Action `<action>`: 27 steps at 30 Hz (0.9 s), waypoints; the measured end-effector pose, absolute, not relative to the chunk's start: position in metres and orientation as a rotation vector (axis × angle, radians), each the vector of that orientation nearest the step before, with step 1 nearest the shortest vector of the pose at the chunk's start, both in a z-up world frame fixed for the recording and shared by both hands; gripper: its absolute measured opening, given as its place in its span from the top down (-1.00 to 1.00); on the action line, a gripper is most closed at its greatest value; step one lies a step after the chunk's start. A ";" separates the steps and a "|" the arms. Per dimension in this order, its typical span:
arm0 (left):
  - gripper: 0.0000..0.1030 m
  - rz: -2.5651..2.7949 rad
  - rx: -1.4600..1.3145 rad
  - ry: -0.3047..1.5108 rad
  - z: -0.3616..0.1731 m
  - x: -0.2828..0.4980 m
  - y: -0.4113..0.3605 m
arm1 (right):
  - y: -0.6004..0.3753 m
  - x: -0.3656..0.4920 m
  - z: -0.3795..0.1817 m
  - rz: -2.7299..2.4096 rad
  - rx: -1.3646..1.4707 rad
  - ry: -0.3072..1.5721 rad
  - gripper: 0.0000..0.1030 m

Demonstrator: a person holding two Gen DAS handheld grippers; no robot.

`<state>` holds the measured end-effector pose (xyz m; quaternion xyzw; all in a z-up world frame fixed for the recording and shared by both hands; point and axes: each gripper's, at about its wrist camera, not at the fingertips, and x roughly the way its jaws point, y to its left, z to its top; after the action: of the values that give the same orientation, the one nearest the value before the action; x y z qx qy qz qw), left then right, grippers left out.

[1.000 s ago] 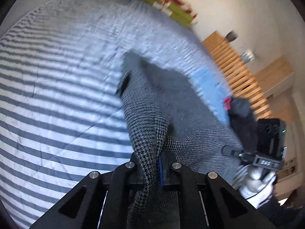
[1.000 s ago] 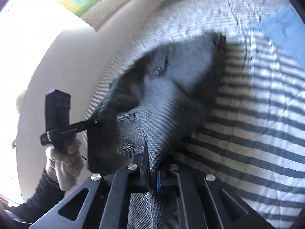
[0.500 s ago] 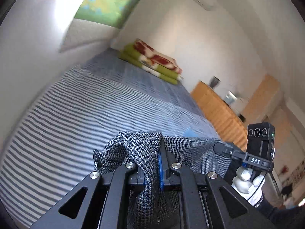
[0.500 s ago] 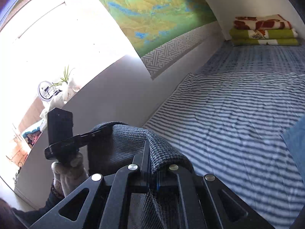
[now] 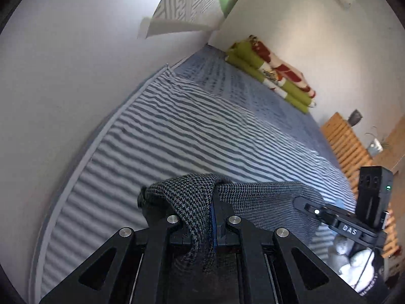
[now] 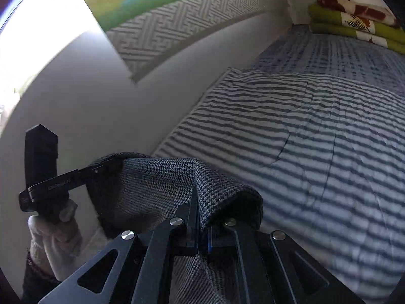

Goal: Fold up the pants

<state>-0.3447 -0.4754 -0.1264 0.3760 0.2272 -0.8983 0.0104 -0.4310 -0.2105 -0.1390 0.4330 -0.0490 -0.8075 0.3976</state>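
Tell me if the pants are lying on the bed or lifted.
Lifted: the pants hang between both shut grippers, above the bed.

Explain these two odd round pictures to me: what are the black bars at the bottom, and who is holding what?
There is no robot here: a person carries a two-finger tool in each hand, and each tool has a wide-angle camera looking along its fingers. The black bars are those fingers.

One picture comes from the left hand-held gripper, the other from the right hand-held gripper. Each also sees the other tool, held in a white-gloved hand.

Both are shut on the same grey houndstooth woven pants, whose edge is stretched between them, lifted above the blue-and-white striped bed cover.

At the far end of the bed lies a folded green, red and white blanket. A slatted wooden frame stands beside the bed.
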 end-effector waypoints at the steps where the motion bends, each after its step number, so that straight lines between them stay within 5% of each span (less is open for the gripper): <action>1: 0.77 -2.787 1.188 0.700 -0.136 -0.362 -0.480 | -0.216 -0.443 -0.146 -2.069 1.105 -0.098 0.92; 5: 0.54 -2.641 1.260 0.664 -0.168 -0.411 -0.492 | -0.222 -0.476 -0.170 -2.148 1.208 -0.021 0.71; 11: 0.52 -2.715 1.072 0.568 -0.134 -0.368 -0.475 | -0.186 -0.468 -0.153 -2.211 1.213 -0.059 0.68; 15: 0.52 -2.801 1.092 0.466 -0.129 -0.347 -0.444 | -0.182 -0.422 -0.129 -2.296 1.033 0.124 0.20; 20: 0.54 -2.712 1.311 0.476 -0.188 -0.359 -0.429 | -0.208 -0.399 -0.150 -2.096 1.086 0.117 0.22; 22: 0.55 -2.681 1.336 0.455 -0.210 -0.358 -0.427 | -0.219 -0.392 -0.174 -2.062 1.124 0.200 0.47; 27: 0.64 -2.648 1.341 0.380 -0.225 -0.350 -0.416 | -0.216 -0.401 -0.215 -2.058 1.219 0.223 0.49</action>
<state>-0.3504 -0.4156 -0.2249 0.4467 0.1267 -0.8825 0.0745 -0.4015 -0.2156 -0.2146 0.4732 0.0865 -0.7987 0.3614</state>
